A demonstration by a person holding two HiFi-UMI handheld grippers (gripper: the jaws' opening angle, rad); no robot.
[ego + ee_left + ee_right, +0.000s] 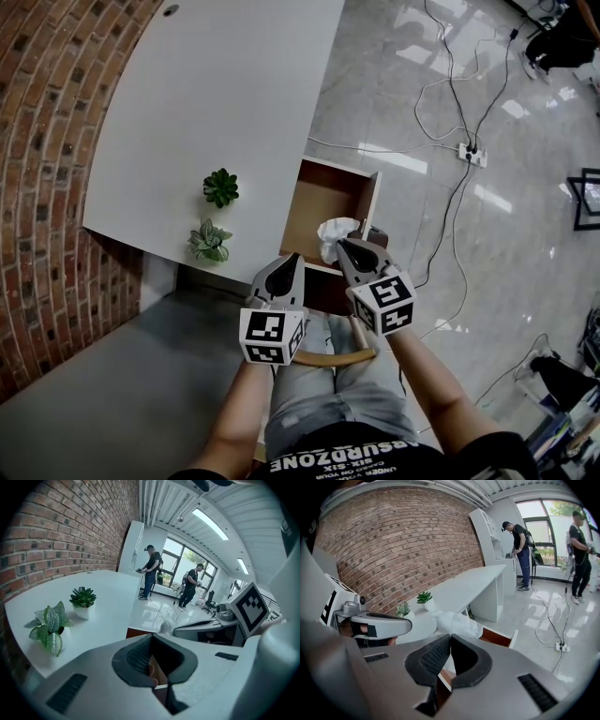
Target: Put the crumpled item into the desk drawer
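A crumpled white item (pixel 334 232) hangs over the front edge of the open wooden desk drawer (pixel 342 167), pinched at the tips of my right gripper (pixel 342 246). In the right gripper view the jaws meet at my right gripper (pixel 450 635), and the crumpled item (pixel 457 623) bulges just beyond them, above the drawer (pixel 501 637). My left gripper (pixel 292 260) hovers to the left of the item, near the drawer's front left corner. The jaws of my left gripper (pixel 152 635) touch at the tips with nothing between them.
The white desk (pixel 225 84) runs along a brick wall and carries two small potted plants (pixel 221 187) (pixel 209 241). Cables and a power strip (pixel 472 155) lie on the glossy floor to the right. A wooden chair back (pixel 328 357) is at my knees. Two people (pixel 520 555) stand far off.
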